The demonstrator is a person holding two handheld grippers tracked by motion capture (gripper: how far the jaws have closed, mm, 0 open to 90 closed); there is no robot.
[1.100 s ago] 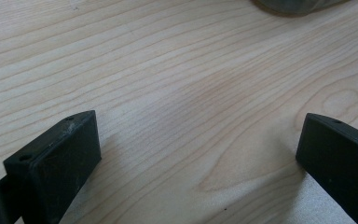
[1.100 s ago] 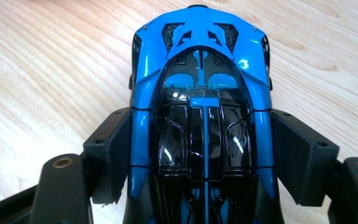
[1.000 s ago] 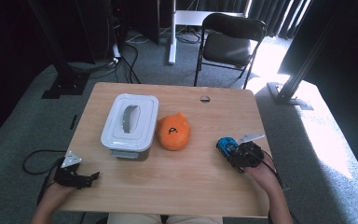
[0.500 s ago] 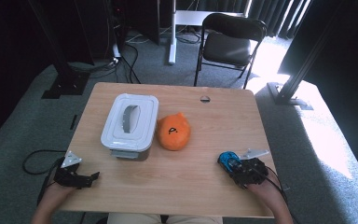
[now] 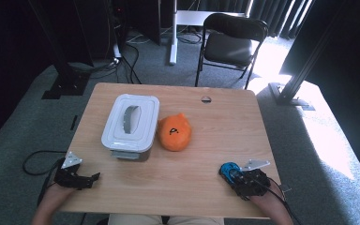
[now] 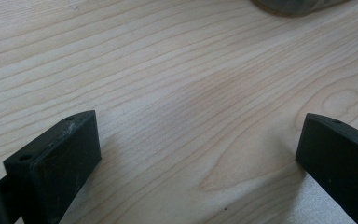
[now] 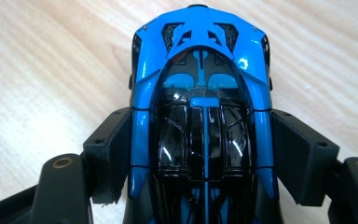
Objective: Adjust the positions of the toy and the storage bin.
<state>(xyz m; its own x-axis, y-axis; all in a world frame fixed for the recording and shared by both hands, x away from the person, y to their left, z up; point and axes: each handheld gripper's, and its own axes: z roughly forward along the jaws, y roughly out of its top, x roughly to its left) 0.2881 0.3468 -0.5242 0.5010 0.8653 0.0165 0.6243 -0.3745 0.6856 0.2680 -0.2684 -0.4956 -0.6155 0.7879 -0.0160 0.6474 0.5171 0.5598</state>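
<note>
Near front table edge (image 5: 168,212): right hand-held gripper (image 5: 238,176) clamps blue toy car (image 5: 228,169).

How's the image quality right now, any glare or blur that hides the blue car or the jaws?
High view: hard sunlight washes out the floor at right, the room behind is nearly black, the table evenly lit but soft. Right gripper view: the blue toy car is sharp, small highlights on its glossy black roof, the wood around it bright and blurred. Left gripper view: wood grain crisp, soft shadows beside the jaws.
</note>
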